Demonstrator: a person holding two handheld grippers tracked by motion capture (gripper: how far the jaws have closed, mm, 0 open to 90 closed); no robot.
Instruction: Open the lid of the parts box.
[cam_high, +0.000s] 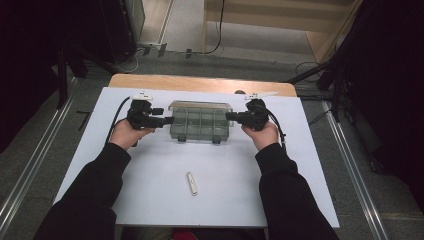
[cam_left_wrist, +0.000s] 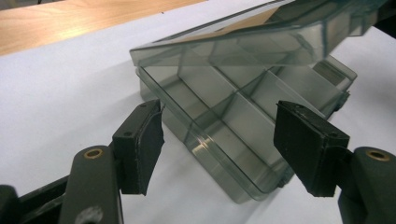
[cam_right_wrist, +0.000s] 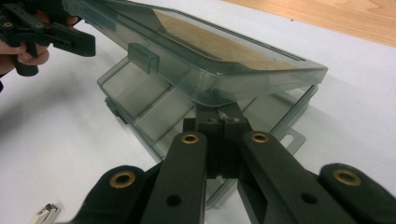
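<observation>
Seen from the high view, where the person's black-sleeved forearms come in from the near edge, a smoky clear plastic compartment box (cam_high: 200, 121) sits toward the far middle of the white table sheet (cam_high: 150, 165), with the left gripper (cam_high: 167, 120) at its left end and the right gripper (cam_high: 229, 116) at its right end. Nearer the person, well apart from the box, a small white oblong piece (cam_high: 191, 183) lies on the sheet, and a strip of bare wooden tabletop (cam_high: 200, 83) shows along the far edge. Along the left gripper view, the left gripper (cam_left_wrist: 219, 149) has its jaws spread wide, one on either side of the box's near corner without touching it; the box (cam_left_wrist: 243, 116) shows its dividers, and its clear hinged lid (cam_left_wrist: 261, 37) is raised at a tilt above the tray. Along the right gripper view, the right gripper (cam_right_wrist: 223, 122) has its jaws pressed together, pinching the lid (cam_right_wrist: 205, 60) at its lower edge and holding it up off the tray, while the left gripper (cam_right_wrist: 46, 32) shows at the far left end.
</observation>
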